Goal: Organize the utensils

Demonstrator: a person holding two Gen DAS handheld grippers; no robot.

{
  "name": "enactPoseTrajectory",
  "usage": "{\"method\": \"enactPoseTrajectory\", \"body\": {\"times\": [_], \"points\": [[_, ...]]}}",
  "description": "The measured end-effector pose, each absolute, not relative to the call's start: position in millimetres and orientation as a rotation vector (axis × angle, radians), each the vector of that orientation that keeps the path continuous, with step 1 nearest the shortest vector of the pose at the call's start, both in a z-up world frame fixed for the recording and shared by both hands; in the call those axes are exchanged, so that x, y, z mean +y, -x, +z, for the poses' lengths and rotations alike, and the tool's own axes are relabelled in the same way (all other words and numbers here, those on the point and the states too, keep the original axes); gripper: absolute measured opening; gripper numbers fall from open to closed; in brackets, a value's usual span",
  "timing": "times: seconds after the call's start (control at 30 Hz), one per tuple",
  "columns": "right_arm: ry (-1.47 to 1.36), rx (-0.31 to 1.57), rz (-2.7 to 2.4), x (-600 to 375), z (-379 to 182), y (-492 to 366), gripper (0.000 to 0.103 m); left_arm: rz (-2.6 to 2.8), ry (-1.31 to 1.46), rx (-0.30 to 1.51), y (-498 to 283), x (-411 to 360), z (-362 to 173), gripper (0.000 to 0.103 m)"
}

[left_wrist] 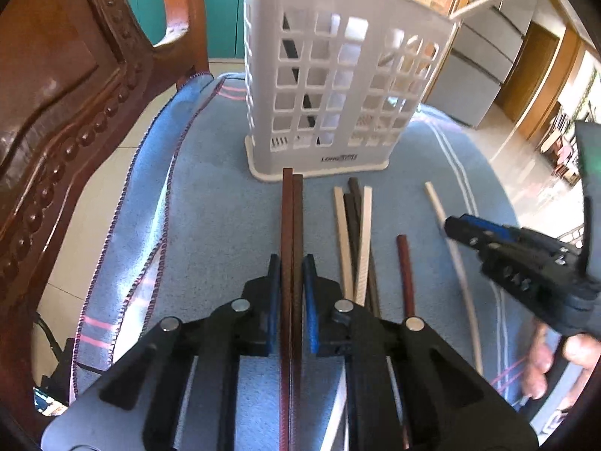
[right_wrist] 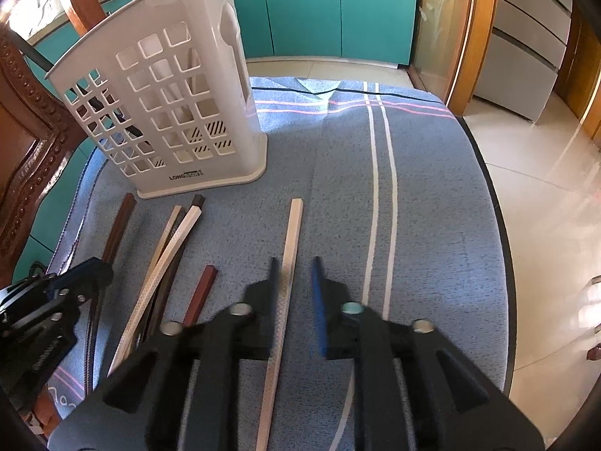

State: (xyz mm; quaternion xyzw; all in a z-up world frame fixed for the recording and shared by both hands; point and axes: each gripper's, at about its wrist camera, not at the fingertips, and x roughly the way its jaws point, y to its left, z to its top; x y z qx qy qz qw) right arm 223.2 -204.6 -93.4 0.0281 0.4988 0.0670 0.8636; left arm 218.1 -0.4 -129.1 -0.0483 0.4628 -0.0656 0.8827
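While left claw (left_wrist: 292, 259) clamps brown chopsticks (left_wrist: 292, 218), right claw (right_wrist: 296, 263) apart, cloth edge (right_wrist: 496, 203) near.

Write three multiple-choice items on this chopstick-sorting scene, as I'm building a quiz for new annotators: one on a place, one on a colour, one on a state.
1. Where does the white holder stand?
A. On the blue cloth
B. In a drawer
C. On a stove

2. What colour is the pair of chopsticks between the left gripper's jaws?
A. Cream
B. Reddish-brown
C. Green

3. How do the right gripper's jaws stand?
A. Shut on the holder
B. Shut on a spoon
C. Open, with a cream chopstick lying between them

Key: 1 A, its base rests on the cloth; 2 B, both sticks show reddish-brown between the blue pads; 3 C, a clear gap shows beside the chopstick.
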Motion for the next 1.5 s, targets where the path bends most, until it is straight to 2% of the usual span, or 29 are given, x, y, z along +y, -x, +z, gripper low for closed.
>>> {"method": "enactPoseTrajectory", "body": {"times": [0.13, 0.23, 0.37, 0.43, 0.53, 0.77, 0.8, 0.83, 0.9, 1.5], "points": [[-0.048, 1.045, 0.141, -202.2, -94.4, -223.4, 0.024, -0.113, 0.12, 0.959, -217.5, 8.3, -126.4, 0.014], [-0.045, 1.047, 0.14, -200.9, -95.1, -223.2, 0.024, -0.091, 0.12, 0.973, -219.3, 15.3, -129.0, 0.023], [-0.038, 1.049, 0.141, -199.7, -95.5, -222.3, 0.025, -0.071, 0.092, 1.014, -222.6, 14.4, -138.8, 0.025], [-0.036, 1.051, 0.139, -200.0, -96.1, -222.1, 0.027, -0.069, 0.078, 1.015, -222.9, 12.7, -140.1, 0.032], [-0.035, 1.052, 0.136, -200.4, -96.7, -222.3, 0.029, -0.064, 0.063, 1.029, -224.4, 9.6, -143.4, 0.034], [-0.037, 1.053, 0.13, -203.2, -97.7, -223.9, 0.029, -0.048, 0.027, 1.018, -224.2, 4.7, -144.4, 0.034], [-0.037, 1.053, 0.13, -203.5, -97.7, -224.0, 0.029, -0.047, 0.026, 1.018, -224.3, 4.6, -144.1, 0.031], [-0.036, 1.053, 0.13, -203.5, -97.7, -223.9, 0.029, -0.043, 0.023, 1.016, -224.0, 4.9, -144.0, 0.024], [-0.036, 1.054, 0.131, -203.4, -97.7, -223.8, 0.029, -0.04, 0.016, 1.016, -225.0, 3.7, -143.6, 0.021], [-0.03, 1.061, 0.129, -203.2, -99.4, -225.3, 0.033, -0.02, 0.002, 1.016, -223.6, 5.9, -143.5, 0.02]]}}
